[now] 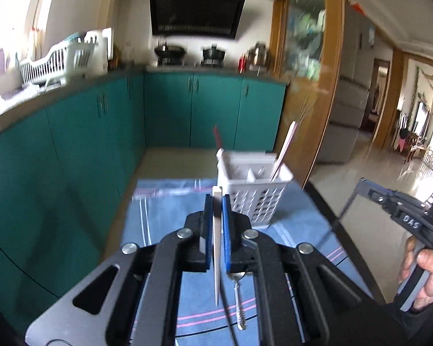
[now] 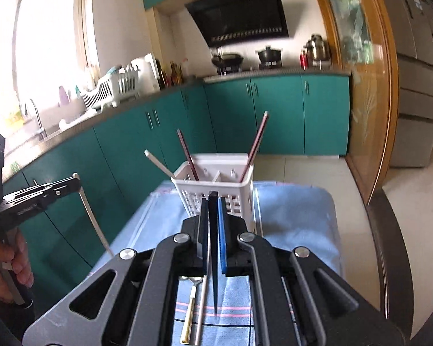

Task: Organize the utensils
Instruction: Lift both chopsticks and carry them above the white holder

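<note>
My left gripper (image 1: 217, 199) is shut on a white chopstick (image 1: 217, 259), which hangs point-down above the blue striped cloth (image 1: 164, 201). My right gripper (image 2: 213, 199) is shut on a black chopstick (image 2: 213, 259) that also points down. Both are raised just short of the white slotted utensil caddy (image 1: 254, 196) (image 2: 216, 178). In the caddy stand a white chopstick (image 2: 158, 164) and two dark red ones (image 2: 187, 155). On the cloth lie a silver spoon (image 1: 239, 297), a gold-handled spoon (image 2: 190, 308) and a pale chopstick (image 2: 201, 311). Each view shows the other gripper (image 1: 360, 183) (image 2: 76, 178) at its side.
The cloth covers a dark table (image 2: 389, 230) that ends just beyond the caddy. Teal cabinets (image 1: 72, 158) run along the left and back, with a dish rack (image 2: 112, 89), pots on a stove (image 2: 268, 54) and a range hood above. A glass door (image 2: 358, 86) stands at right.
</note>
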Demonstrator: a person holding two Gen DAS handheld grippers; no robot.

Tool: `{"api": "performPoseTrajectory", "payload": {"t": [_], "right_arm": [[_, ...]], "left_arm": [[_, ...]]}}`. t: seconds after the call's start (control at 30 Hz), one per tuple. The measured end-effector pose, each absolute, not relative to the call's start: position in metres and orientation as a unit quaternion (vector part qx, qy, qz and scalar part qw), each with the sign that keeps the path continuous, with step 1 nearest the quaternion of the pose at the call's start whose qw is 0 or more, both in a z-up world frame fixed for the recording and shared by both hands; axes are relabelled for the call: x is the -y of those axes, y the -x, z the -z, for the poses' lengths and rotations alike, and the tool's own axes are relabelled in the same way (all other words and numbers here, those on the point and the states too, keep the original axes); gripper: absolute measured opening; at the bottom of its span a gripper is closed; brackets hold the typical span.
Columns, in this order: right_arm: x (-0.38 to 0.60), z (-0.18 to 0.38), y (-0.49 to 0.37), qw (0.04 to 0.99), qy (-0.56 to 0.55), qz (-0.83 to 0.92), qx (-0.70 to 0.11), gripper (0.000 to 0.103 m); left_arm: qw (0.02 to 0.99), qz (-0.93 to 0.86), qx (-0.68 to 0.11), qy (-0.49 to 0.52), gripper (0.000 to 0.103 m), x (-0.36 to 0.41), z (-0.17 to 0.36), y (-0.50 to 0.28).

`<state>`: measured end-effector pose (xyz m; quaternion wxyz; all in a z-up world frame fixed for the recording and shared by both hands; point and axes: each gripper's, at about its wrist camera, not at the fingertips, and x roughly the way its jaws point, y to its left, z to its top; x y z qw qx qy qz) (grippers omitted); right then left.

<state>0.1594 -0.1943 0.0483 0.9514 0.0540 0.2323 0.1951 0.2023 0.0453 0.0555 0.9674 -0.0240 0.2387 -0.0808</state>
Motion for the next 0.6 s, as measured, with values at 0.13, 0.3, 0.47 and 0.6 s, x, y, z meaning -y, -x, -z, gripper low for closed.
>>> {"api": "performPoseTrajectory", "payload": {"t": [0.13, 0.3, 0.47, 0.6], "right_arm": [[0.2, -0.07, -0.137, 0.956, -0.064, -0.195, -0.208, 0.006], [0.198, -0.083, -0.118, 0.962, -0.055, -0.193, -0.188, 0.006], [0.195, -0.078, -0.117, 0.96, -0.045, -0.195, -0.194, 0.006], [0.194, -0.075, -0.117, 0.96, -0.04, -0.195, -0.199, 0.006]], "left_arm": [[0.972, 0.088, -0.214, 0.027, 0.006, -0.04, -0.076, -0.181], [0.972, 0.096, -0.214, 0.02, 0.006, -0.033, -0.076, -0.173], [0.968, 0.099, -0.228, 0.014, 0.006, -0.03, -0.065, -0.179], [0.968, 0.101, -0.23, 0.015, 0.006, -0.028, -0.064, -0.18]]}}
